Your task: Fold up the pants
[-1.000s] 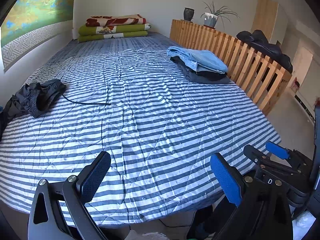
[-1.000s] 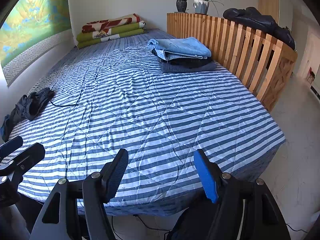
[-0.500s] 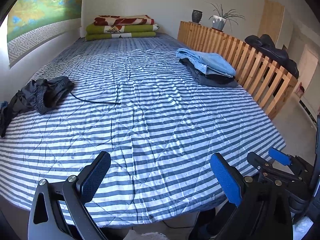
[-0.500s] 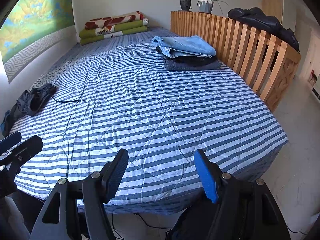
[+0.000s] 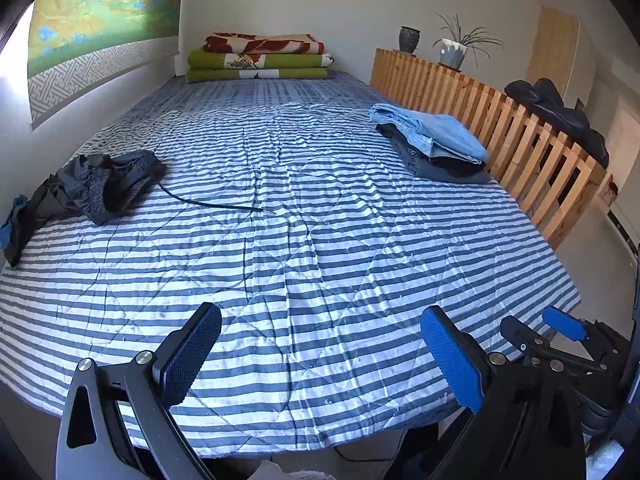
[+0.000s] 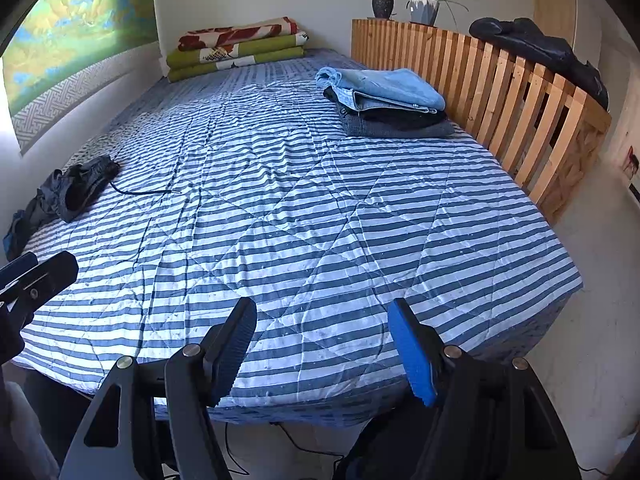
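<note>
A crumpled pair of dark pants (image 5: 96,184) (image 6: 76,190) lies at the left edge of the striped bed (image 5: 320,248) (image 6: 320,208), its thin black drawstring (image 5: 208,204) trailing to the right. A stack of folded pants (image 5: 432,144) (image 6: 384,100), light blue denim on top, rests at the right beside the wooden slat rail. My left gripper (image 5: 320,356) hovers open over the bed's near edge with nothing between its fingers. My right gripper (image 6: 324,352) is likewise open and empty near the front edge; it also shows at the lower right of the left wrist view (image 5: 552,332).
A wooden slat rail (image 5: 500,128) (image 6: 500,80) borders the bed's right side, with a dark garment (image 6: 540,52) draped on it and two pots (image 6: 404,4) on its far end. Folded blankets (image 5: 260,58) lie at the head. A wall hanging (image 5: 92,20) covers the left wall.
The left wrist view has shifted so the bed and both clothes piles sit further right in the picture. Both grippers stay open; the clothes have not moved.
</note>
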The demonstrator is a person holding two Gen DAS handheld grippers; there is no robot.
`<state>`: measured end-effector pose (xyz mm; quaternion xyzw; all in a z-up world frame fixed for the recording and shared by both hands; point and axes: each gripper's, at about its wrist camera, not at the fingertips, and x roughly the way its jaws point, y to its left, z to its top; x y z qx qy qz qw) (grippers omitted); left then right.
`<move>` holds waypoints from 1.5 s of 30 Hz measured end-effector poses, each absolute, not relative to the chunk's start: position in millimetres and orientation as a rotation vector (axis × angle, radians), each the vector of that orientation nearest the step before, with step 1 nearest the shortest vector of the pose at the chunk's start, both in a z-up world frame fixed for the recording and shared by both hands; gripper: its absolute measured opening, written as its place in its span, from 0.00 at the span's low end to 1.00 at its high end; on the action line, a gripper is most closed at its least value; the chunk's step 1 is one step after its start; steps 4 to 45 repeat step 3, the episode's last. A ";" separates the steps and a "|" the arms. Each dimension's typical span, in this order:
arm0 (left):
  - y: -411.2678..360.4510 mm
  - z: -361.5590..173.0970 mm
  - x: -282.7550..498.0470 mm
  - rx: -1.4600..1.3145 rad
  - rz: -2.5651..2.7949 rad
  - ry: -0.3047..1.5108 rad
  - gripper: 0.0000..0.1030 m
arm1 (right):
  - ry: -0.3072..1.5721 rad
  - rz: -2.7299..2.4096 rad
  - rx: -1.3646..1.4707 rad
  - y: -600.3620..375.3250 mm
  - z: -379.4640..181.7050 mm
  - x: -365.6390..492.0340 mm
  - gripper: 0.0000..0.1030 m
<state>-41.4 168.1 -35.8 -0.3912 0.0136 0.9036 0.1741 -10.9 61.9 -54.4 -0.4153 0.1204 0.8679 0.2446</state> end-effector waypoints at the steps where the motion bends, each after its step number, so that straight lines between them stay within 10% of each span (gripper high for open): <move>1: 167.7 -35.9 -41.6 -1.109 2.566 0.043 0.98 | 0.327 2.372 -1.136 60.8 -54.6 -11.8 0.62; 45: 165.4 -36.9 -43.5 -1.113 2.568 0.049 0.98 | 0.321 2.378 -1.140 58.6 -55.3 -14.2 0.62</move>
